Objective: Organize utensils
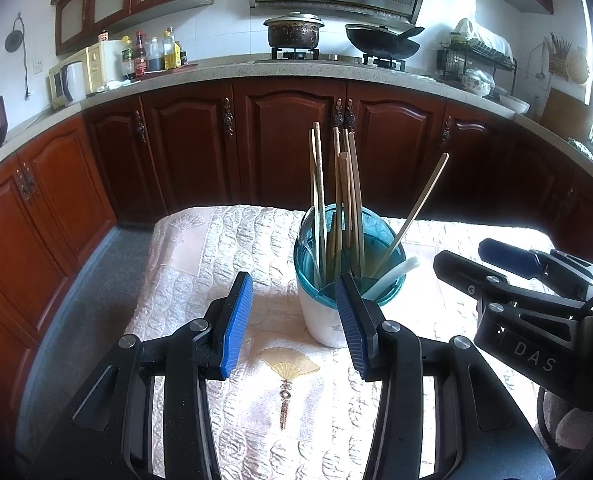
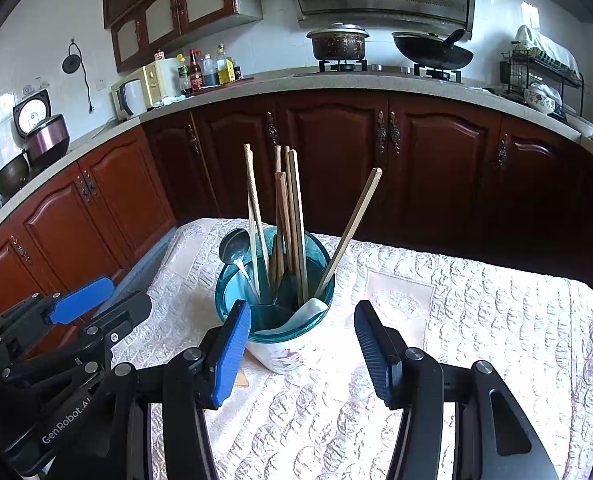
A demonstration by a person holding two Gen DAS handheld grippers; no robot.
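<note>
Left wrist view: my left hand-held gripper (image 1: pixel 294 320) is spread and holds nothing; the white cup with teal translucent rim (image 1: pixel 328 320) stands on the quilted cream bench cover (image 1: pixel 216 248), just ahead, slightly right of centre.
Long axis: the wooden chopsticks (image 1: pixel 338 196) stand near upright; one leans right.
Right wrist view: my right hand-held gripper (image 2: pixel 302 344) is spread and empty, with the cup between its fingers' line.
Nearer: I cannot tell which.
</note>
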